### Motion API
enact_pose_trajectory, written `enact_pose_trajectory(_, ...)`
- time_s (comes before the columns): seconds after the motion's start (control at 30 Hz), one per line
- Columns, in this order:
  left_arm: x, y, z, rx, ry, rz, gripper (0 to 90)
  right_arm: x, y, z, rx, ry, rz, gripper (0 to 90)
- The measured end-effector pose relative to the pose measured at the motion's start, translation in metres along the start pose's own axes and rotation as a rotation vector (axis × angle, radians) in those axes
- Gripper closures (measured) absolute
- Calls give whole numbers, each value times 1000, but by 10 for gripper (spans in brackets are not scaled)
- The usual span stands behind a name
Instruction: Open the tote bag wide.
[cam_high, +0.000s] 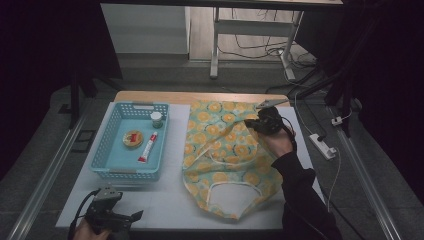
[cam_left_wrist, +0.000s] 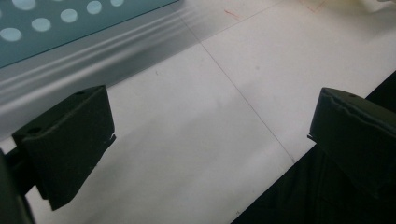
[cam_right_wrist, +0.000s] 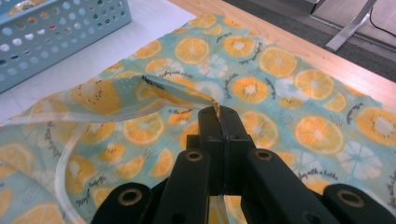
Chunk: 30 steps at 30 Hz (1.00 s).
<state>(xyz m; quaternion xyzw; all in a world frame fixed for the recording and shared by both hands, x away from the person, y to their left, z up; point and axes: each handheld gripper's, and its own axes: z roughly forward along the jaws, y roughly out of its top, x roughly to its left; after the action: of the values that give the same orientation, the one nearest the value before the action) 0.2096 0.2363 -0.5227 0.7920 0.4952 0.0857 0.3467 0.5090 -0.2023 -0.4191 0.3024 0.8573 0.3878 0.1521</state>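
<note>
A teal cloth printed with orange slices (cam_high: 225, 155) lies spread on the white table, with a white-lined opening at its near end. My right gripper (cam_high: 251, 124) is over its far right part, shut on a lifted fold of the cloth (cam_right_wrist: 154, 91); in the right gripper view its jaws (cam_right_wrist: 219, 114) pinch the fabric edge. At the near left corner my left gripper (cam_high: 131, 216) rests in a hand. Its jaws stand wide apart in the left gripper view (cam_left_wrist: 210, 135), with bare table between them.
A light blue perforated basket (cam_high: 111, 165) sits at the left, holding a small white jar (cam_high: 156, 119), a round biscuit-like item (cam_high: 133, 138) and a red-and-white tube (cam_high: 148, 148). A power strip (cam_high: 322, 145) lies off the table's right edge. The floor is dark on both sides.
</note>
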Motion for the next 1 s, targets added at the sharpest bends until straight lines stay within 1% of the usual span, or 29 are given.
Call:
enact_pose_trajectory(0.27, 0, -1, 0, 0, -1, -6, 2, -8, 12, 12, 11, -23, -8, 900)
enact_pose_trajectory(0.33, 1, -1, 0, -1, -1, -8, 2, -10, 12, 17, 19, -30, -10, 900)
enact_pose_trajectory(0.47, 1, -1, 0, 1, -3, -8, 3, -17, 8, 28, 35, -37, 7, 900)
enact_pose_trajectory(0.63, 1, -1, 0, 1, -3, -10, 3, -23, -6, 49, 70, -42, 25, 900)
enact_pose_trajectory(0.77, 1, -1, 0, 1, -3, -10, 3, -24, -21, 65, 113, -39, 37, 900)
enact_pose_trajectory(0.87, 1, -1, 0, 2, -2, -11, 3, -24, -32, 72, 130, -21, 52, 900)
enact_pose_trajectory(1.0, 1, 0, 0, 3, -1, -11, 4, -23, -48, 80, 169, -8, 54, 898)
